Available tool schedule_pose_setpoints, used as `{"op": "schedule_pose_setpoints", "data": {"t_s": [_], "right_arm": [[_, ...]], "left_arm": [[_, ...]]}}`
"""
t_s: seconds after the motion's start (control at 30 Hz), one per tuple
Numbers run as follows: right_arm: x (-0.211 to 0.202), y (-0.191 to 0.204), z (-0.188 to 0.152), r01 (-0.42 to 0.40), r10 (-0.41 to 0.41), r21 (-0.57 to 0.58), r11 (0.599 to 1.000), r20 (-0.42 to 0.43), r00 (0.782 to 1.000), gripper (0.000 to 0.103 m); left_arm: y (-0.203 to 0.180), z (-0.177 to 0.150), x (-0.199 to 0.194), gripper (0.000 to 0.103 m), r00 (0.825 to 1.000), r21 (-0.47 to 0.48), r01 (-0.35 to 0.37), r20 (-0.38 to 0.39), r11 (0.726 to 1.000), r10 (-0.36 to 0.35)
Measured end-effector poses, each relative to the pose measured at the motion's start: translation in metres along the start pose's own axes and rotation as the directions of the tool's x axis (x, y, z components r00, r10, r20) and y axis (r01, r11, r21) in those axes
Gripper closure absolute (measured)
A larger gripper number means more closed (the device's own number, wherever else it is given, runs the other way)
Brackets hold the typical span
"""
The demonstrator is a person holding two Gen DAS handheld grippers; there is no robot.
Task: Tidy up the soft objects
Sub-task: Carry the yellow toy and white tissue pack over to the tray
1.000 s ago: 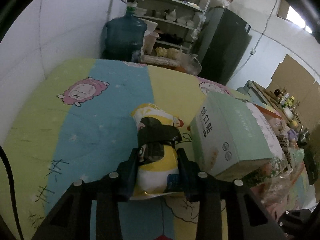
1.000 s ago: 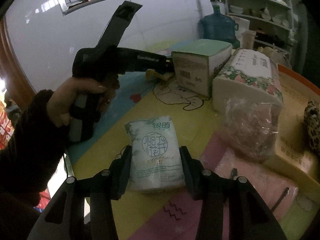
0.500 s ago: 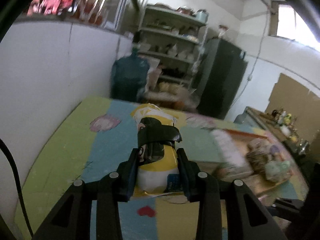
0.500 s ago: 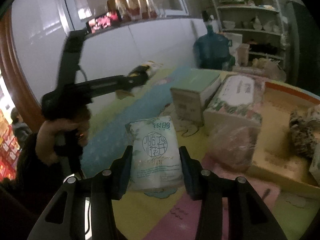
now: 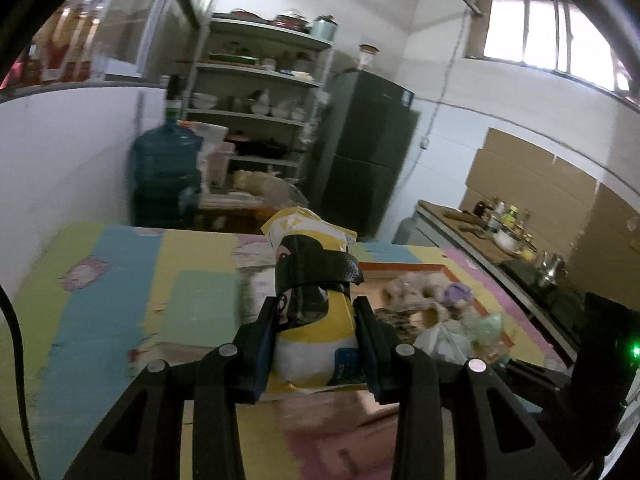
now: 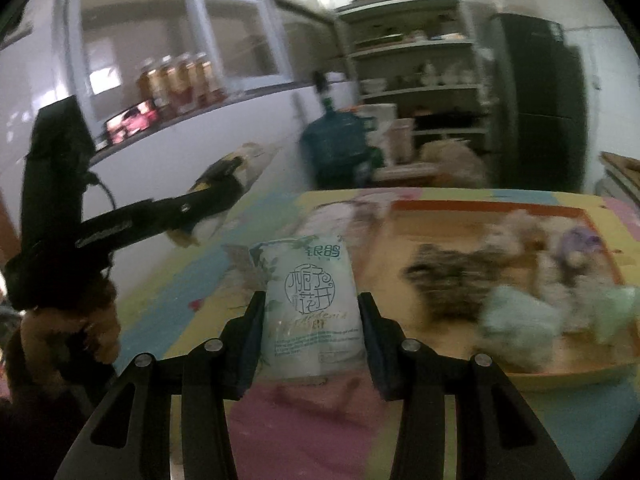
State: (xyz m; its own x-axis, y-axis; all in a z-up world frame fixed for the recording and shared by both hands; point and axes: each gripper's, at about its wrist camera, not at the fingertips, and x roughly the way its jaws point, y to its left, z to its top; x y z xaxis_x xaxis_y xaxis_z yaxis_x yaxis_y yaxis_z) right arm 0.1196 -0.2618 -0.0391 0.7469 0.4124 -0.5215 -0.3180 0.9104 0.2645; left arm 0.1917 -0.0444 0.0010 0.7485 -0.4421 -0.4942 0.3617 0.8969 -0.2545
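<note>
A yellow and white soft pack with a black cartoon print [image 5: 316, 320] is clamped in my left gripper [image 5: 316, 334], held up above the colourful mat [image 5: 120, 300]. My right gripper [image 6: 312, 332] is shut on a pale green tissue pack with Chinese print [image 6: 312, 300], also lifted off the mat. The right wrist view shows the left gripper [image 6: 224, 184] with its yellow pack out to the left, held by a hand [image 6: 68, 332]. An orange-rimmed tray [image 6: 500, 208] with several blurred soft things lies ahead to the right.
A blue water jug [image 5: 164, 176], a white shelf rack [image 5: 260, 120] and a dark fridge [image 5: 368, 160] stand past the mat's far edge. A counter with bottles [image 5: 500, 224] runs along the right. A white wall [image 5: 60, 152] borders the left.
Both grippers rose with their packs and swung right. The green box and tissue box have slid out of view; the tray of soft things now lies ahead.
</note>
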Motion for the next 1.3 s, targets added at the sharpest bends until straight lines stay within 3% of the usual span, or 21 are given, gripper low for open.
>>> {"op": "schedule_pose_setpoints", "data": {"t_s": [0.33, 0.6, 1.3], "right_arm": [[-0.028, -0.062, 0.006, 0.132, -0.133, 0.042, 0.990, 0.033, 0.991, 0.057], [-0.033, -0.105, 0.016, 0.212, -0.214, 0.064, 0.975, 0.033, 0.976, 0.057], [0.017, -0.151, 0.040, 0.244, -0.243, 0.038, 0.969, -0.031, 0.970, 0.057]], "left_arm": [[-0.055, 0.004, 0.056, 0.065, 0.998, 0.039, 0.032, -0.055, 0.999, -0.030], [-0.077, 0.004, 0.094, 0.065, 0.994, 0.048, 0.028, -0.109, 0.998, -0.023], [-0.083, 0.003, 0.176, 0.065, 0.973, 0.022, -0.055, -0.224, 0.998, 0.058]]}}
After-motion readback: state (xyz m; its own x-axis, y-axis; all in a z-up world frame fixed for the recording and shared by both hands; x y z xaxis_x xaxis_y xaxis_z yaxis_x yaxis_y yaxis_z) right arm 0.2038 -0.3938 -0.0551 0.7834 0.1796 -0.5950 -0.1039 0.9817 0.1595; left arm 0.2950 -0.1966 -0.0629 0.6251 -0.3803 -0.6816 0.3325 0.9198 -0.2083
